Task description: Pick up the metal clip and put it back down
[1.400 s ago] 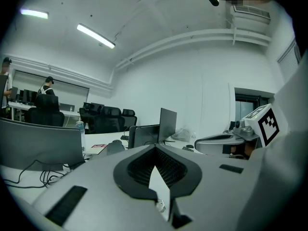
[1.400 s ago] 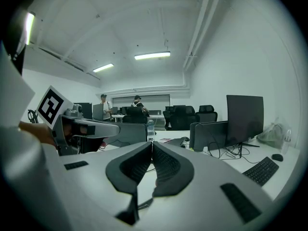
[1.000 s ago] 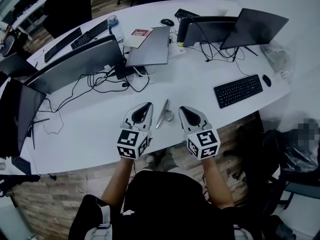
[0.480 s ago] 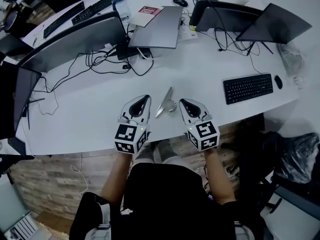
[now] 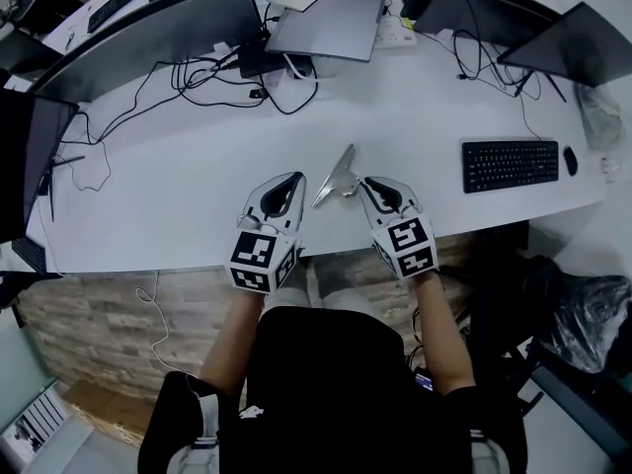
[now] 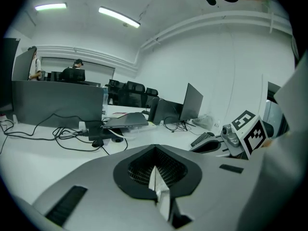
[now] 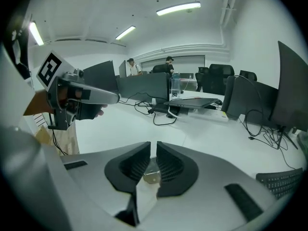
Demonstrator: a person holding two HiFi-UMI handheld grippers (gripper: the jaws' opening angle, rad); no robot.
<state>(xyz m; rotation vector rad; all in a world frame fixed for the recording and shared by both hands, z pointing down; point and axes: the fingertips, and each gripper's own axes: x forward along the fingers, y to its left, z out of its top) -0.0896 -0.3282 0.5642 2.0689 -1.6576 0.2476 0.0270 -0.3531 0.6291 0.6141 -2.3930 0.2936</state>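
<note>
Clip (image 5: 336, 176) is pinched in your right gripper (image 5: 367, 183), poking out at 9 o'clock low by the desk (image 5: 197, 215), left gripper (image 5: 296, 179) clenched on nothing, so pickup looks done, put-down's left.

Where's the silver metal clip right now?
The silver metal clip is mid-frame in the head view, near the front edge of the white table, between the left gripper and the right gripper, whose jaws are closed on it.

I only get a sliver of the metal clip (image 7: 151, 176) in the right gripper view, rest buried between the right gripper (image 7: 152, 148) jaws. Head view crops the monitor (image 5: 30, 156) at left edge.
</note>
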